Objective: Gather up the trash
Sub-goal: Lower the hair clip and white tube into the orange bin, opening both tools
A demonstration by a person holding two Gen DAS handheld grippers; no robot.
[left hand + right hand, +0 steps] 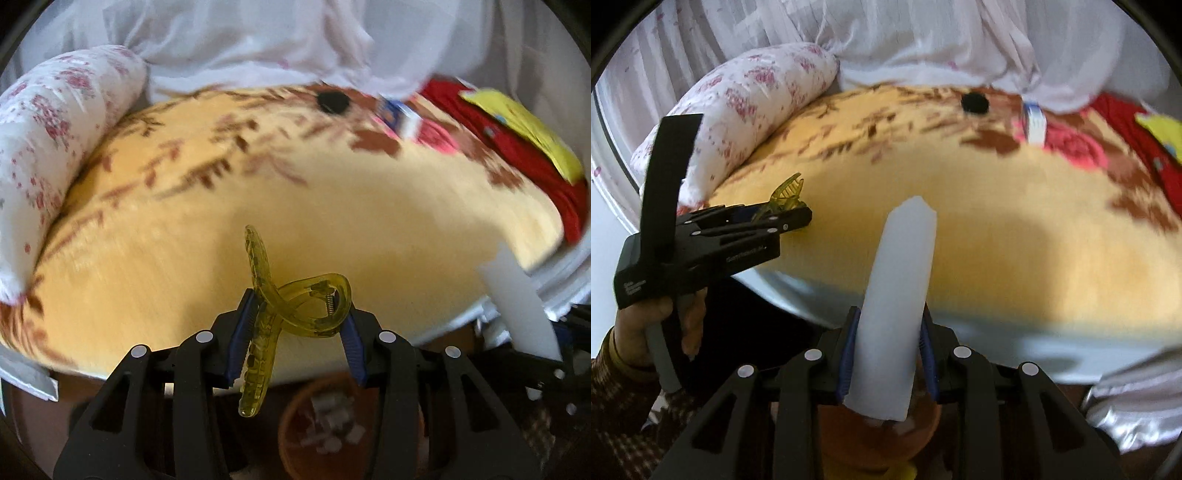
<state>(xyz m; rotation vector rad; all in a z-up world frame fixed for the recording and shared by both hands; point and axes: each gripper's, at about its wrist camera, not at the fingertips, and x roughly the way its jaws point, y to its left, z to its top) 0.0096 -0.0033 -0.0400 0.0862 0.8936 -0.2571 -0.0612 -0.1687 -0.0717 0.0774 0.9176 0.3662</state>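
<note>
My left gripper is shut on a translucent yellow hair claw clip, which sticks out crosswise between the blue pads. In the right wrist view that same left gripper shows at the left, in a person's hand, with the clip at its tip. My right gripper is shut on a long white block that stands up between its fingers. The block also appears at the right edge of the left wrist view. An orange bin with white scraps sits below both grippers, partly hidden behind them.
A bed with a yellow blanket patterned in brown leaves fills both views. A floral bolster lies at its left. A black round thing, a blue-white box, red cloth and a yellow item lie far back. White curtains hang behind.
</note>
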